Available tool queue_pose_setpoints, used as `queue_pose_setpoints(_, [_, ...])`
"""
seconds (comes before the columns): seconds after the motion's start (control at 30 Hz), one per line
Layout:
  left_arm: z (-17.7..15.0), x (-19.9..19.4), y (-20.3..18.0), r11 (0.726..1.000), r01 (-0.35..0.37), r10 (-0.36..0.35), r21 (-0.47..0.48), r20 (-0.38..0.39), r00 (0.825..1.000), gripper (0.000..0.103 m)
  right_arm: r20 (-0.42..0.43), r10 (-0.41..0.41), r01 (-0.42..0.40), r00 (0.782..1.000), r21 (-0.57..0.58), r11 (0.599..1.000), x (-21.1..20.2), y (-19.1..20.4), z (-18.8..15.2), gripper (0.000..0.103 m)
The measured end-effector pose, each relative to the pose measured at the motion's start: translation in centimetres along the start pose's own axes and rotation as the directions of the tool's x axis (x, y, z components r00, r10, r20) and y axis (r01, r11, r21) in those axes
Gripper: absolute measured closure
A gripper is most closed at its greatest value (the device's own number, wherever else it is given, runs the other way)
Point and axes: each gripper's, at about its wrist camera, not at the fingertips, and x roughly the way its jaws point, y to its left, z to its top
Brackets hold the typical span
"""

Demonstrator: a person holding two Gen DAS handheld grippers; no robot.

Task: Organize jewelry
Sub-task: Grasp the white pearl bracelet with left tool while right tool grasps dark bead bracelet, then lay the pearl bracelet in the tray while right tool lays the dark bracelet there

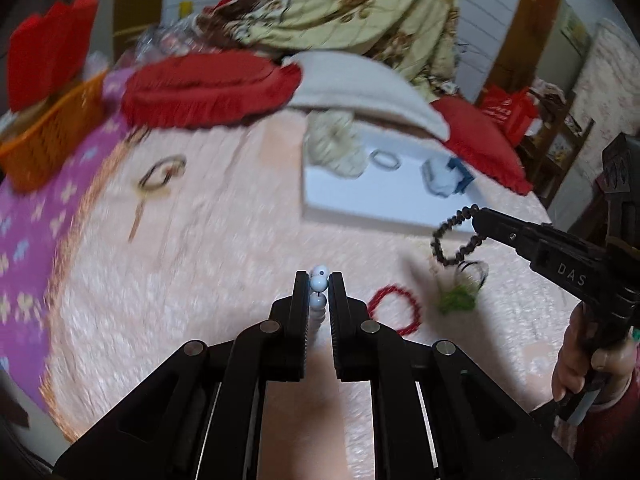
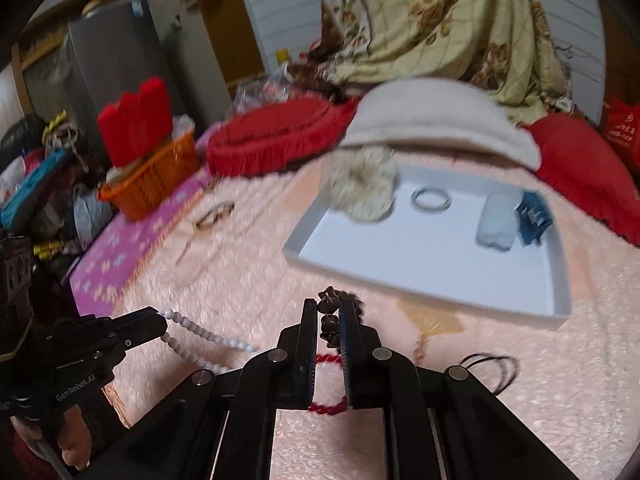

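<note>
My left gripper [image 1: 319, 282] is shut on a white bead bracelet [image 1: 319, 280], held above the pink blanket; it also shows in the right wrist view [image 2: 200, 336], hanging from the left gripper [image 2: 162, 322]. My right gripper [image 2: 329, 308] is shut on a dark brown bead bracelet [image 2: 329, 312]; in the left wrist view this bracelet [image 1: 452, 236] dangles from the right gripper [image 1: 478, 220] near the front edge of the white tray [image 1: 360, 212]. The tray [image 2: 420, 292] holds a cream scrunchie [image 2: 364, 188], a silver bangle [image 2: 430, 199], a pale blue item [image 2: 496, 224] and a blue clip [image 2: 534, 216].
On the blanket lie a red bracelet [image 1: 394, 308], a green piece with black cord [image 1: 460, 292], black cords [image 2: 492, 364] and a brown bangle [image 1: 162, 176]. An orange basket [image 1: 48, 140], red cushions [image 1: 208, 88] and a cream pillow [image 2: 436, 120] stand behind.
</note>
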Motion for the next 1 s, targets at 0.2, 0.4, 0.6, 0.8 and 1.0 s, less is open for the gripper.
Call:
queue_pose_setpoints(0.2, [3.9,-2.2,-2.3,0.996,0.026,-0.030,0.082,0.051,0.998,0.095,0.053,-0.060,0.058,0.997,0.026,0.998,-3.1,-2.8,1.9,0.093])
queue_pose_setpoints(0.4, [8.3,-2.5,-4.4,0.988,0.036,-0.045,0.148,0.056,0.997,0.095,0.058,-0.123,0.119,0.991,0.065,0.991,-4.4,-6.4,3.3,0.093])
queue_pose_setpoints(0.6, [10.5,0.9,-6.2,0.982,-0.025,0.021,0.189,0.025,0.999,0.095,0.023,-0.151,0.147,0.988,0.111,0.983,-3.3,-9.2,3.9,0.093])
queue_pose_setpoints(0.8, [11.3,5.2,-7.5,0.977,-0.042,0.048,0.208,-0.025,0.999,0.095,-0.012,-0.156,0.157,0.988,0.108,0.982,-1.0,-9.9,4.0,0.093])
queue_pose_setpoints(1.0, [13.0,9.8,-7.5,0.985,-0.033,0.044,0.170,-0.063,0.997,0.095,-0.076,-0.144,0.151,0.987,0.099,0.984,3.6,-9.6,5.2,0.093])
